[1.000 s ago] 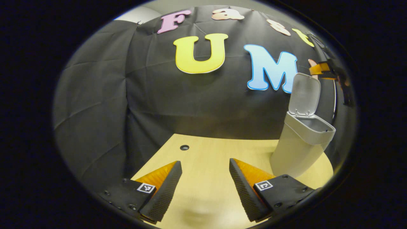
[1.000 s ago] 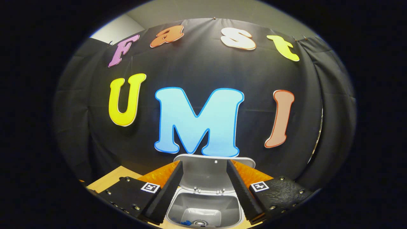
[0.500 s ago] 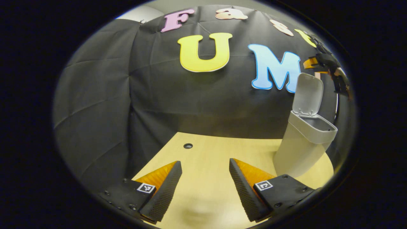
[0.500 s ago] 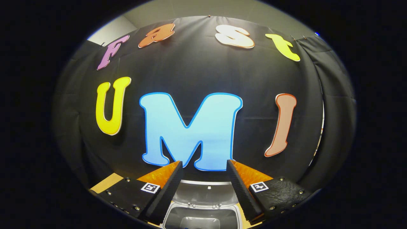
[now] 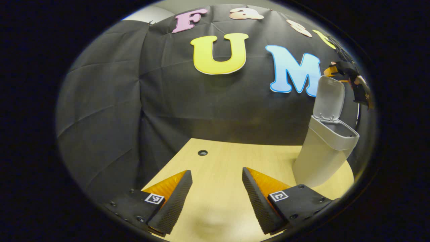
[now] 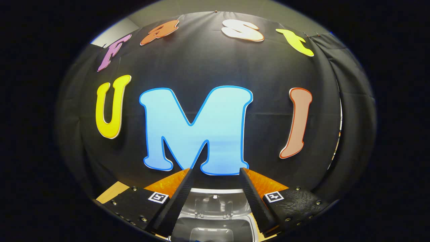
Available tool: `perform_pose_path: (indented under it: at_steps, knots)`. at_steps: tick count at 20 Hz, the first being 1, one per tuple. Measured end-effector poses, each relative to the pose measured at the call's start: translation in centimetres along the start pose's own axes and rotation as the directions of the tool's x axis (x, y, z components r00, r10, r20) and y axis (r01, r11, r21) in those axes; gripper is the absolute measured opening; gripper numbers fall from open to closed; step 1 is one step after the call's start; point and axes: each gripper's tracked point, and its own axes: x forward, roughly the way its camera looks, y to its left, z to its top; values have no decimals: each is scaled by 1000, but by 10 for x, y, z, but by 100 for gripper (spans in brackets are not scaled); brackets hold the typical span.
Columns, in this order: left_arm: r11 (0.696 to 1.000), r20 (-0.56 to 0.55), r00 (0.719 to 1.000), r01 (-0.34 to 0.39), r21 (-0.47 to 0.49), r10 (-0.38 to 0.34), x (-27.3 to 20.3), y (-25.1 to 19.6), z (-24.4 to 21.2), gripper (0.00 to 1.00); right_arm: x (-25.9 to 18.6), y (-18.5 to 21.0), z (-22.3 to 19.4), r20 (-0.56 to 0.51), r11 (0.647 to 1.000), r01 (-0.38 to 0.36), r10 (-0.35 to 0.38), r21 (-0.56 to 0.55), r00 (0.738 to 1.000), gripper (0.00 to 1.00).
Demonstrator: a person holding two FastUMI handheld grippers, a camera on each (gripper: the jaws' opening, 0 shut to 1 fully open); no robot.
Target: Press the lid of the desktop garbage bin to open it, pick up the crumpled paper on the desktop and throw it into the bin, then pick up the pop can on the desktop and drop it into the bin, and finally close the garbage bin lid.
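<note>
While its lid (image 5: 330, 97) stands raised and tilted back toward the black cloth wall (image 5: 111, 101), the bin (image 5: 321, 153) sits on the far right part of the desk (image 5: 218, 164), near the rounded edge. In the right gripper view the bin (image 6: 211, 228) lies just below the right tongs (image 6: 215, 174), its mouth open and the raised lid (image 6: 215, 203) showing between the fingers. The right tongs are released, fingers spread apart with nothing between them, and in the left gripper view they (image 5: 331, 70) hang just above the top edge of the lid. The left tongs (image 5: 216, 174) are released too, spread wide over bare desk, well to the left of the bin. A small dark round hole (image 5: 202, 152) marks the desk near the wall.
</note>
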Motion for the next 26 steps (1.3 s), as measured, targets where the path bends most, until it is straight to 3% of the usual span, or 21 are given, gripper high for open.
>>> perform_pose_path:
  at_steps: [1, 5, 12, 19, 22, 26]
  knots:
    - [1000, 3, 1000, 7, 4, -7, 2, -5, 1, 94, -6, 0, -2, -1, 1000, -3, 3, 5, 1000, 89]
    - [999, 20, 999, 39, 18, -39, 6, -23, 10, 100, -30, 2, -16, -16, 1000, -21, 21, 19, 1000, 89]
    - [996, 33, 996, 86, 13, -86, 5, -44, 15, 98, -71, 5, -53, -68, 999, -31, 34, 36, 997, 89]
    - [996, 39, 995, 94, 5, -94, 1, -46, 15, 100, -91, 11, -131, -200, 999, -29, 33, 19, 979, 89]
    - [996, 39, 995, 90, 6, -90, 1, -43, 16, 94, -98, 12, -158, -240, 999, -22, 30, 37, 970, 89]
    - [996, 34, 995, 93, 10, -94, 3, -44, 14, 99, -100, 14, -176, -266, 999, -19, 26, 27, 964, 89]
